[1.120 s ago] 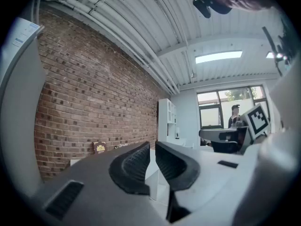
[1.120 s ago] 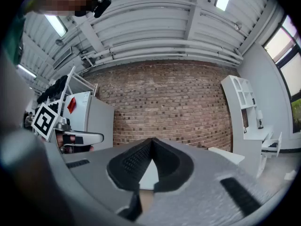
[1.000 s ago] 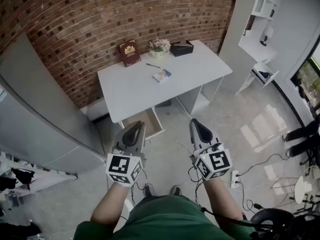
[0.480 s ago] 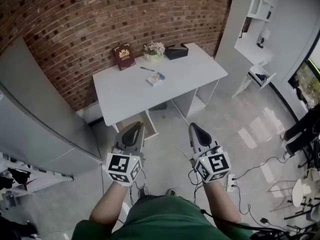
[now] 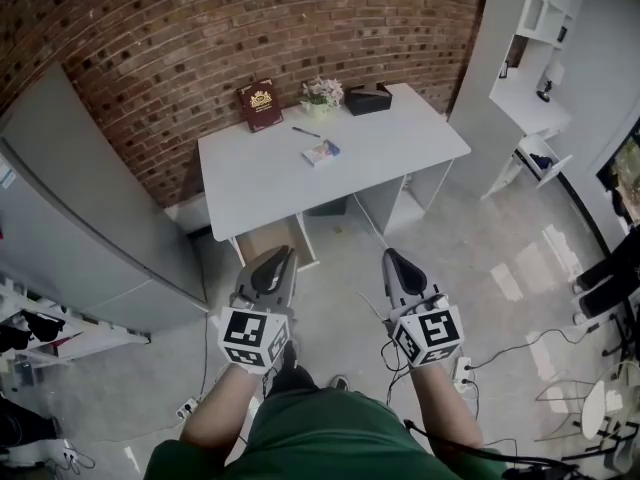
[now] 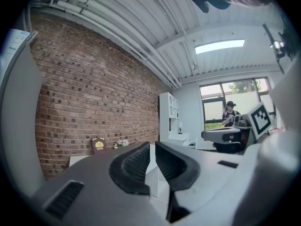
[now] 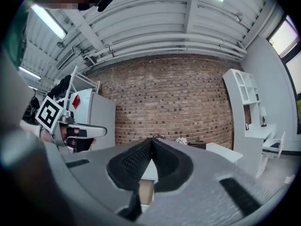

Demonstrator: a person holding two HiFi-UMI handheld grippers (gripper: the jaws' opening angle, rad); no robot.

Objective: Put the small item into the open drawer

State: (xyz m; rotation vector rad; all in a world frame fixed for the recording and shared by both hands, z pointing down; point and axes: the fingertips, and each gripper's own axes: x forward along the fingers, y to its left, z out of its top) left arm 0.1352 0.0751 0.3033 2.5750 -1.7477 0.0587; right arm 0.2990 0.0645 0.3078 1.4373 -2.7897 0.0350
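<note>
The small item (image 5: pixel 322 151) looks light and flat: grip across its edges; left tool (image 5: pixel 281 258) barely parted, right tool (image 5: pixel 393 259) closed, both empty.

The right tongs (image 7: pixel 151 141), tips together and empty, face the white desk (image 7: pixel 221 150) against a brick wall (image 7: pixel 174 102).

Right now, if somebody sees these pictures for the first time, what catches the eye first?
The red brick wall fills the back, with the white desk against it and an open drawer under the desk's front edge. Nearest the camera, the left gripper and right gripper point toward the desk, both empty.
</note>
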